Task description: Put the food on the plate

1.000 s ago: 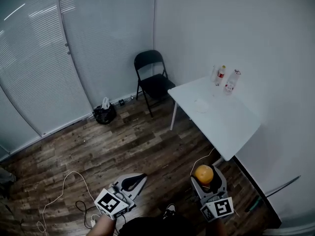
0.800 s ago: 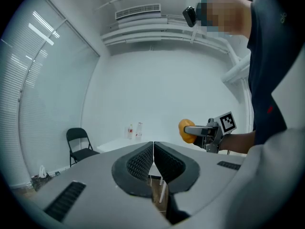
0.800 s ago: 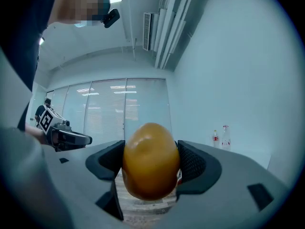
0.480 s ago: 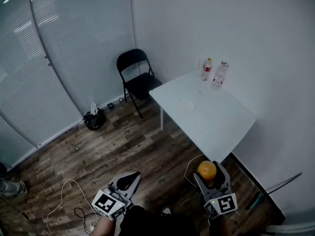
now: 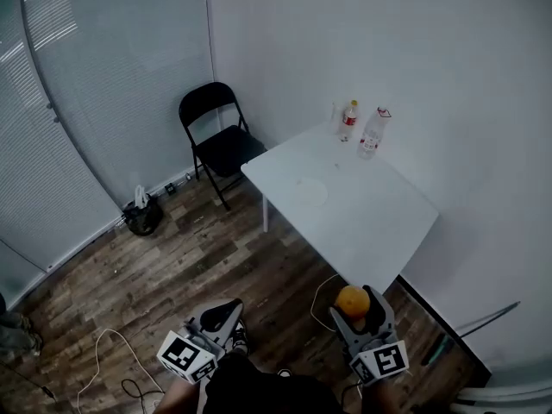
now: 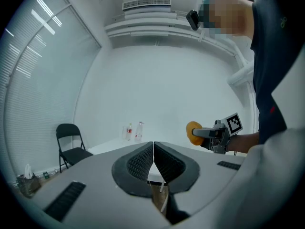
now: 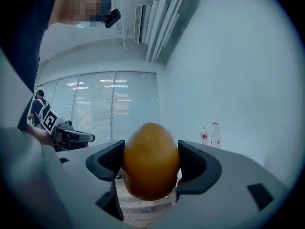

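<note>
My right gripper is shut on an orange fruit, held low at the bottom right of the head view, short of the white table's near corner. In the right gripper view the orange fills the gap between the two jaws. My left gripper is shut with nothing in it, its jaws pressed together. A white plate lies on the white table, toward its left side, far from both grippers.
Two bottles stand at the table's far edge by the wall. A black folding chair stands left of the table. A dark bag sits by the blinds. Cables lie on the wooden floor at the lower left.
The view has shifted toward the table, so the table, chair and bottles sit further left and nearer. Both grippers keep their places at the bottom; the orange stays gripped.
</note>
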{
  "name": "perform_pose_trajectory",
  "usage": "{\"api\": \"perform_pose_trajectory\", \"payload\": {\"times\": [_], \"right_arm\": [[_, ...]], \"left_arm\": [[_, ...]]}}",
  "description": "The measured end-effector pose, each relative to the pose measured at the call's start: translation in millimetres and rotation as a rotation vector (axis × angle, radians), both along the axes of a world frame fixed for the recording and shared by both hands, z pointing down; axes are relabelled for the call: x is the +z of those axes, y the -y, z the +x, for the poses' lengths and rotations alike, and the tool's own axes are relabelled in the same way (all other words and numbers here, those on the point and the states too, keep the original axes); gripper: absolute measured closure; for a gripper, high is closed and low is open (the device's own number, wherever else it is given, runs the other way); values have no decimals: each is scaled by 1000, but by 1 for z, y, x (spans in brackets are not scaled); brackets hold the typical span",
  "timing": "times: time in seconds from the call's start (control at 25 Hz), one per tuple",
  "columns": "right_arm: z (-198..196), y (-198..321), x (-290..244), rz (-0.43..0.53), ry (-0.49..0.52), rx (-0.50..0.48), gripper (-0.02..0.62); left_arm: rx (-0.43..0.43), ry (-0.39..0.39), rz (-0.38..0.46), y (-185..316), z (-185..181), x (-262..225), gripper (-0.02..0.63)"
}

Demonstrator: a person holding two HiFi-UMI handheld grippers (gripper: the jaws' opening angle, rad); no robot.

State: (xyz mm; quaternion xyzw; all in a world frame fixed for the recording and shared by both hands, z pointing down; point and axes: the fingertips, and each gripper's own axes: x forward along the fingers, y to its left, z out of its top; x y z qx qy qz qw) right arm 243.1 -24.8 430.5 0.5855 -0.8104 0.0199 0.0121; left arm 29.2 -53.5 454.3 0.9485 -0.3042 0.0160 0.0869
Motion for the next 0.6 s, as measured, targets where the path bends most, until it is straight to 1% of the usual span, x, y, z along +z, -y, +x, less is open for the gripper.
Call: {"api": "perform_pose_trajectory", "payload": {"times": [0.08,0.16,0.24,0.44,0.6], "right_arm": [[-6,27,1,-6,0,11,236],[-22,59,-2,0,-3,10,236],[-39,92,-8,5,-3,9,236],[-74,162,-20,3,-6,20,236],[-85,199,-20,-5,-18,52,236]], "left_arm": [[20,-9,19,34,0,-2,582],[32,-5,57,70,-6,-9,583],[43,-3,75,103,-13,-18,583],[75,-16,61,171,-39,-27,583],[91,-8,52,213,-55,-24,583]]}}
